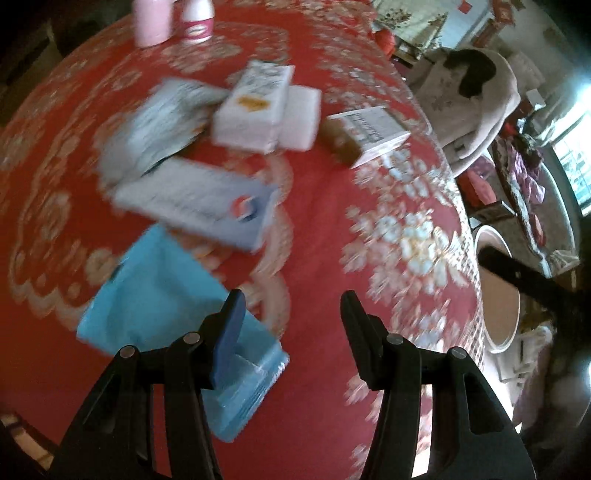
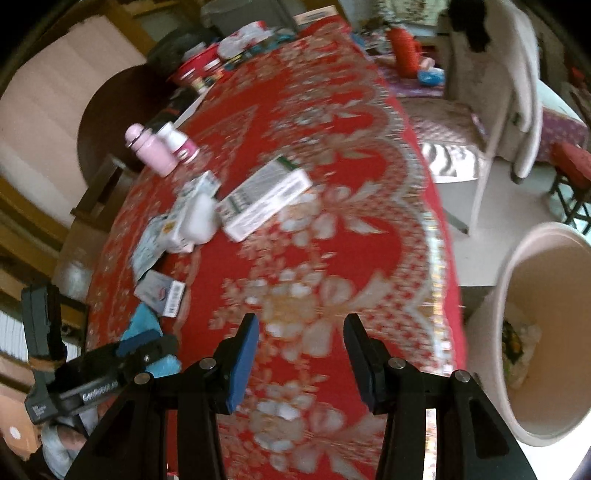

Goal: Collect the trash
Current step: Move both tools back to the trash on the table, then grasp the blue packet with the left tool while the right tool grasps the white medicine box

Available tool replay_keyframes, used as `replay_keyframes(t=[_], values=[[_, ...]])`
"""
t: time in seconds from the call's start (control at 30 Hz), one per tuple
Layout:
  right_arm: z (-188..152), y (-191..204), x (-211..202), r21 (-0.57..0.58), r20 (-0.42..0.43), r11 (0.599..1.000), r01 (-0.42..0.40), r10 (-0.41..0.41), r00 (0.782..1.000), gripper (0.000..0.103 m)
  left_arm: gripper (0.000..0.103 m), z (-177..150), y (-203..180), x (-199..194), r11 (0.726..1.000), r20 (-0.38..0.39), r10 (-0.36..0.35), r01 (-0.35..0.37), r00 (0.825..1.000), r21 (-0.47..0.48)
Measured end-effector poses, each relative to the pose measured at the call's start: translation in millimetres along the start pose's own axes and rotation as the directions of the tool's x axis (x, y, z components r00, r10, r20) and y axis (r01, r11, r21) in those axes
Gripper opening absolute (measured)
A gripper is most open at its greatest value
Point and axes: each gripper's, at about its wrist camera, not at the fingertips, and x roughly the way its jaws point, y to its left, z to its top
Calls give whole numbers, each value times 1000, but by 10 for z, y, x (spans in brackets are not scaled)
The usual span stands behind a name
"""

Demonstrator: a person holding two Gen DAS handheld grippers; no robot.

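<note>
Left gripper [image 1: 293, 310]: jaws apart, nothing between them, hanging over the red floral cloth on the counter [image 1: 332, 221]. Its blue-padded left finger overlaps a blue plastic pouch [image 1: 159, 295] at about 8 o'clock; contact can't be told through the blur.

Trash cluster, left wrist view, left to right:
- crumpled silver wrapper [image 1: 155, 125], 11 o'clock
- long white box with a red-blue round logo [image 1: 199, 203], just below the wrapper
- white carton with orange mark [image 1: 255, 107], 12 o'clock, resting against a plain white block [image 1: 301, 118]
- brown-and-white box [image 1: 365, 136], 1 o'clock, set apart from the rest

Count: 1 pouch, 1 wrapper, 4 boxes. Not trash: 2 bottles at the far edge, pink one [image 1: 151, 22] and white one with a magenta label [image 1: 197, 20], side by side.

Right gripper [image 2: 301, 330]: released too, empty, over bare cloth. Nothing blocks it from the pile at 10–11 o'clock. Left gripper shows at 8 o'clock in this view.

1 beige bin [image 2: 546, 332] stands off the counter edge at 3 o'clock, some waste already inside. White chair [image 2: 509, 92] with clothing draped, 1 o'clock.
</note>
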Motion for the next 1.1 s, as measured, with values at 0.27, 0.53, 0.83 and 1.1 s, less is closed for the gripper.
replay_keyframes(t=[0.27,0.53,0.83,1.1], values=[[-10,550,390,-98,-81,992,-75,67,994,46,52,-248,576,-490,996,36,-22,25,999,-90],[-2,1255,831,-322,-176,936,-142,88,980,59,59,-415,798,-843,987,92,-1,16,996,-157],[167,1805,1387,-589,-221,798,-124,-12,975,62,59,-602,1067,-859,952,99,5,25,995,-304],[227,1774,1456,-572,-230,812,-120,-18,973,58,60,-522,993,-758,951,103,-10,42,995,-306]])
